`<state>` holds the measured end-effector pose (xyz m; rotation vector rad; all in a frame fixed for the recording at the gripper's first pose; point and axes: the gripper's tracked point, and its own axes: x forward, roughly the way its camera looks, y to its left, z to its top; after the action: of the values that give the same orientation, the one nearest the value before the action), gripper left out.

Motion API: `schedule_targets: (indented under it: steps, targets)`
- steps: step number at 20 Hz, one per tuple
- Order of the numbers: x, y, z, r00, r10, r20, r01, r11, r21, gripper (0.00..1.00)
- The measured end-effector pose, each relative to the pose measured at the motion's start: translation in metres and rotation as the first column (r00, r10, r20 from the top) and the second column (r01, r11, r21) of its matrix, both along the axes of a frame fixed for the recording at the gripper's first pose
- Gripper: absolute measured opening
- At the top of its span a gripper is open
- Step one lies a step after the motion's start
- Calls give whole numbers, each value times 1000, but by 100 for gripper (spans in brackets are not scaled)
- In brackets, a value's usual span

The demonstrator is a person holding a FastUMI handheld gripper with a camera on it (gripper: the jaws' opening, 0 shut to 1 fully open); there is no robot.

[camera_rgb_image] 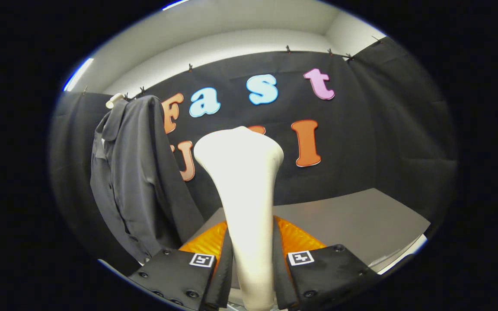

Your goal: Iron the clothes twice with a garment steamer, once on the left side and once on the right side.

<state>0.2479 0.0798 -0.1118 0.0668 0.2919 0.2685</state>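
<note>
A white garment steamer [244, 190] stands upright between my fingers, its wide head rising above them. My gripper [252, 263] is shut on the steamer's handle, both fingers pressing its sides. A dark grey shirt [134, 177] hangs on a white hanger [114, 100] to the left of the steamer, against the booth's black cloth wall. The steamer head is a short way to the right of the shirt and apart from it.
A grey table top [352, 220] stretches beyond and to the right of the fingers, with its pale front edge [404, 252] at the right. The black cloth wall [383, 142] closes the back and both sides.
</note>
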Motion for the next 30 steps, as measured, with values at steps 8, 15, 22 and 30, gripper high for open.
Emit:
schedule_targets:
  steps: [8,15,22,30]
  targets:
    - [-102,82,29,985,-99,140,96,995,26,48]
    - [-128,140,35,963,-139,232,149,988,-26,48]
    - [-113,223,32,967,-33,253,42,999,-28,48]
    - [-85,279,27,962,36,269,-26,999,-39,48]
